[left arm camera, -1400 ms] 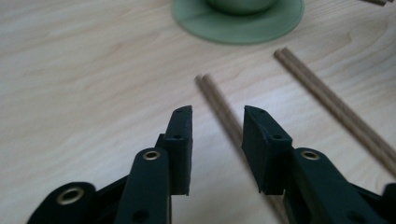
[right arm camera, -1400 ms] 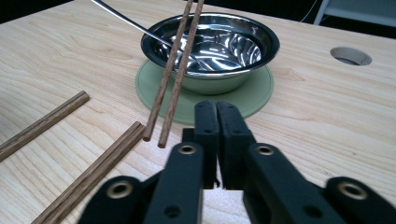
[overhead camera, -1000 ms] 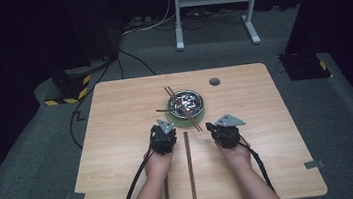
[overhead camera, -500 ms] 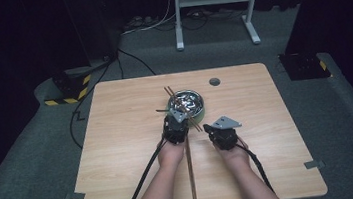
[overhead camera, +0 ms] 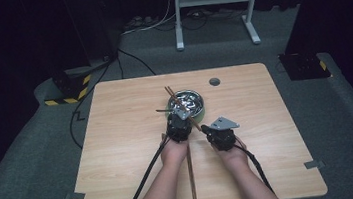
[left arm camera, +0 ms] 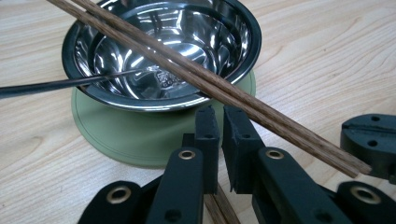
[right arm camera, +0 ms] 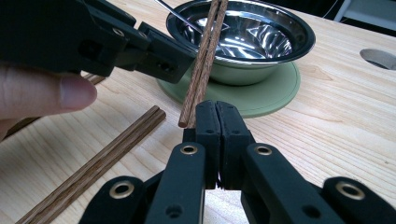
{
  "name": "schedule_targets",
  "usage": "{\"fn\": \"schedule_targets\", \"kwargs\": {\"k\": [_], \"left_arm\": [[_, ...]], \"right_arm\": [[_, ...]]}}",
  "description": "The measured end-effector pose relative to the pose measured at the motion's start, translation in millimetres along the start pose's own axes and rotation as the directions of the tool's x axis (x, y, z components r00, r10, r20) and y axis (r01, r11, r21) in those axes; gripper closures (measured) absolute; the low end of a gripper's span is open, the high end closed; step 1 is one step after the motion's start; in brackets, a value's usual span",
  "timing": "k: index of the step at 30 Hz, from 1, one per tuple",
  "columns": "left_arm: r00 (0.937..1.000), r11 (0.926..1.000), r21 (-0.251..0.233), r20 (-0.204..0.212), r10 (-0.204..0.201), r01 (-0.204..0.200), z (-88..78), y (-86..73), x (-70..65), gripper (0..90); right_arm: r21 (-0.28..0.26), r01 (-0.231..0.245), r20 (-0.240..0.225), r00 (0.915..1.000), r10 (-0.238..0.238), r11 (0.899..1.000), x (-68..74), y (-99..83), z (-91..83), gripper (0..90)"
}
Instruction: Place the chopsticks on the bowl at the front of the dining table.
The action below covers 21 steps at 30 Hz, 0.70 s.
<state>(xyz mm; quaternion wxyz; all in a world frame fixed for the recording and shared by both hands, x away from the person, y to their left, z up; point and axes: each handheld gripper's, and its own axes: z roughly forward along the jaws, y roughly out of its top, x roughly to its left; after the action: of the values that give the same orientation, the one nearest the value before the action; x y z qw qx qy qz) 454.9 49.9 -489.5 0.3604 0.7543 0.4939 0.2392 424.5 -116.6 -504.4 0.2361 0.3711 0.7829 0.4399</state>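
A shiny steel bowl (overhead camera: 188,102) sits on a round green mat (left arm camera: 140,135) at the table's middle. A pair of brown chopsticks (overhead camera: 180,104) lies slanted across the bowl's rim, its near end (right arm camera: 185,122) just left of my right gripper's tips. A thin metal utensil handle (left arm camera: 56,85) pokes into the bowl from the left. My left gripper (left arm camera: 220,135) is shut and holds nothing, its tips at the mat's near edge beside the slanted chopsticks. My right gripper (right arm camera: 217,116) is shut with nothing between its pads. A second chopstick pair (overhead camera: 191,173) lies flat on the table under the left hand.
A round hole (overhead camera: 214,81) is cut in the wooden table (overhead camera: 118,136) behind and right of the bowl. The left gripper (right arm camera: 116,42) and a thumb (right arm camera: 56,93) crowd the upper left of the right gripper view. Cables trail back along both forearms.
The left gripper has moved right and forward, from left of the flat chopsticks to the bowl's near side. The right gripper has stayed about where it was.
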Motion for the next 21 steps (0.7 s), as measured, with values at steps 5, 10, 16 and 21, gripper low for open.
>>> {"fn": "schedule_targets", "kwargs": {"k": [5,10,16,21], "left_arm": [[1.0,1.0,0.0,0.0,-0.003,0.003,0.1,-0.4,0.0,83.8],[1.0,1.0,-0.005,-0.003,0.004,-0.004,-1.9,-1.1,1.0,83.9],[0.9999,0.9999,-0.005,0.0,0.014,-0.014,-4.9,-2.8,4.8,84.9],[0.9998,0.9998,-0.013,0.01,-0.015,0.015,-4.8,-2.7,6.8,84.7]], "right_arm": [[-0.002,-0.003,-0.004,1.0,0.003,1.0,1.0,0.1,0.6,87.9],[-0.008,0.014,-0.015,0.9998,-0.014,1.0,2.9,0.8,0.6,87.3],[-0.011,0.03,-0.02,0.9993,-0.031,0.999,7.8,1.7,1.9,85.6],[-0.016,0.008,0.006,1.0,-0.008,1.0,7.2,2.3,3.3,82.9]]}}
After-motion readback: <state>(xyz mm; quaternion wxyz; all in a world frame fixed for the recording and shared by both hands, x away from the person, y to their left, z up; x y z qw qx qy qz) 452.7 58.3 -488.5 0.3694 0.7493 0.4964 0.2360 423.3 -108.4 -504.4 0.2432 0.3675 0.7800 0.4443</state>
